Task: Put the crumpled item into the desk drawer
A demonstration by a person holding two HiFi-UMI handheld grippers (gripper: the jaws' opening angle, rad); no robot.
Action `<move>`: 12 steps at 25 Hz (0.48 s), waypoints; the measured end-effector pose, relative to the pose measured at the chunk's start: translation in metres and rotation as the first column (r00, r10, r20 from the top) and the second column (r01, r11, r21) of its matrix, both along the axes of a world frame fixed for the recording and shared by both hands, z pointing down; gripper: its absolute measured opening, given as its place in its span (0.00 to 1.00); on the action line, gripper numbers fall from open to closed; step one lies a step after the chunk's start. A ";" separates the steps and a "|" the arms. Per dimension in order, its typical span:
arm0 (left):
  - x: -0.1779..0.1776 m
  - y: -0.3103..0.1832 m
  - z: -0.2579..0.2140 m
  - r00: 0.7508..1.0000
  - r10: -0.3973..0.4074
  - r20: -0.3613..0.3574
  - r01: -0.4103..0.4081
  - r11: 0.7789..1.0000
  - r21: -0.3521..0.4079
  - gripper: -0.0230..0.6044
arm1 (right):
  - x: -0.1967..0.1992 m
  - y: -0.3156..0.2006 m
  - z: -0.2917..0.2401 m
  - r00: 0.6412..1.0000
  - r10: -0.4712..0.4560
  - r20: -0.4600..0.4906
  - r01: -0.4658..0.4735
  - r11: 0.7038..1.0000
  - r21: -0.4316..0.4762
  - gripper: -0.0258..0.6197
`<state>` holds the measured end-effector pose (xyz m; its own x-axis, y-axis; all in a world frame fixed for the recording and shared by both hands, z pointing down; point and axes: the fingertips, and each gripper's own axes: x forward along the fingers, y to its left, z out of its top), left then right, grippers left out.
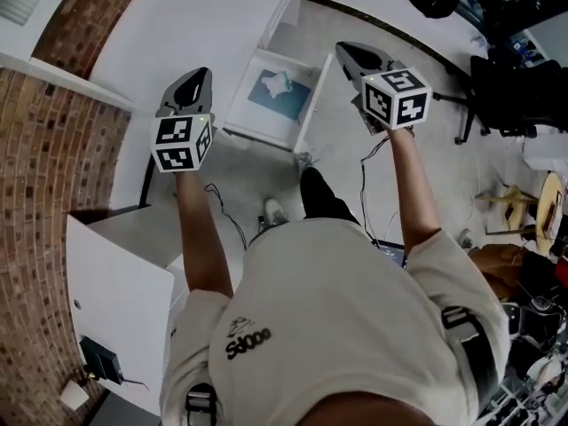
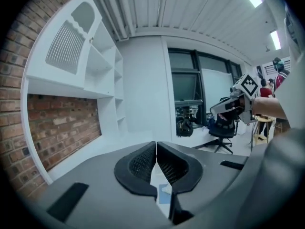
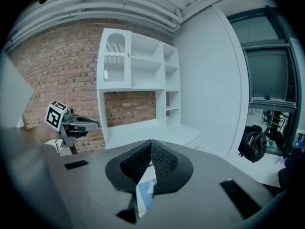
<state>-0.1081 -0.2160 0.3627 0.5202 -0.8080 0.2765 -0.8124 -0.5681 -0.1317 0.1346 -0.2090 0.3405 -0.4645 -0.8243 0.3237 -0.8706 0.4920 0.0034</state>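
Observation:
In the head view a white desk drawer (image 1: 306,106) stands pulled open ahead of the person. A white crumpled item (image 1: 281,82) lies inside it on a blue sheet (image 1: 266,98). My left gripper (image 1: 199,75) is held up to the left of the drawer, jaws together with nothing between them. My right gripper (image 1: 351,51) hovers just right of the drawer's front, also shut and empty. Below the shut jaws of the left gripper (image 2: 156,149) a sliver of the blue sheet (image 2: 165,194) shows. The right gripper (image 3: 151,149) view shows the same blue sheet (image 3: 146,191) under its jaws.
A white desk with a shelf unit (image 3: 143,75) backs onto a brick wall (image 1: 40,167). A white cabinet (image 1: 120,318) stands at the lower left, and cables (image 1: 232,224) trail over the floor. A black office chair (image 1: 501,87) and clutter fill the right side.

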 end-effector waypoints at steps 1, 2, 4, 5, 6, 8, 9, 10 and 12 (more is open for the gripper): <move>0.001 0.005 -0.006 1.000 0.010 0.001 -0.010 1.000 0.013 0.07 | 0.000 0.011 -0.009 1.000 0.009 0.009 -0.009 1.000 0.019 0.05; 0.001 0.010 -0.013 1.000 0.019 0.003 -0.019 0.999 0.025 0.07 | 0.001 0.021 -0.017 1.000 0.017 0.016 -0.018 0.999 0.039 0.05; 0.003 0.023 -0.025 0.999 0.038 0.010 -0.039 0.998 0.049 0.07 | 0.002 0.040 -0.033 0.999 0.037 0.029 -0.039 0.996 0.080 0.05; 0.004 0.030 -0.031 0.999 0.048 0.014 -0.049 0.997 0.061 0.07 | 0.003 0.049 -0.040 0.998 0.047 0.030 -0.050 0.994 0.099 0.05; 0.006 0.037 -0.037 0.998 0.058 0.016 -0.059 0.996 0.073 0.07 | 0.003 0.058 -0.046 0.998 0.056 0.023 -0.058 0.991 0.120 0.05; 0.007 0.049 -0.048 0.997 0.075 0.020 -0.077 0.992 0.096 0.07 | 0.002 0.074 -0.058 0.998 0.069 -0.014 -0.065 0.983 0.171 0.05; 0.007 0.055 -0.053 0.996 0.083 0.022 -0.085 0.991 0.107 0.07 | 0.001 0.081 -0.063 0.997 0.072 -0.033 -0.064 0.979 0.194 0.05; 0.007 0.061 -0.057 0.996 0.091 0.024 -0.093 0.989 0.117 0.07 | -0.001 0.088 -0.068 0.996 0.075 -0.046 -0.064 0.975 0.212 0.05; 0.009 0.072 -0.067 0.994 0.106 0.031 -0.109 0.984 0.138 0.07 | -0.002 0.100 -0.077 0.995 0.083 -0.053 -0.069 0.970 0.235 0.05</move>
<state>-0.0994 -0.1436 0.2959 0.6011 -0.7791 0.1781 -0.7431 -0.6268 -0.2341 0.1329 -0.1088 0.2638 -0.3825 -0.9124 0.1454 -0.8999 0.4036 0.1650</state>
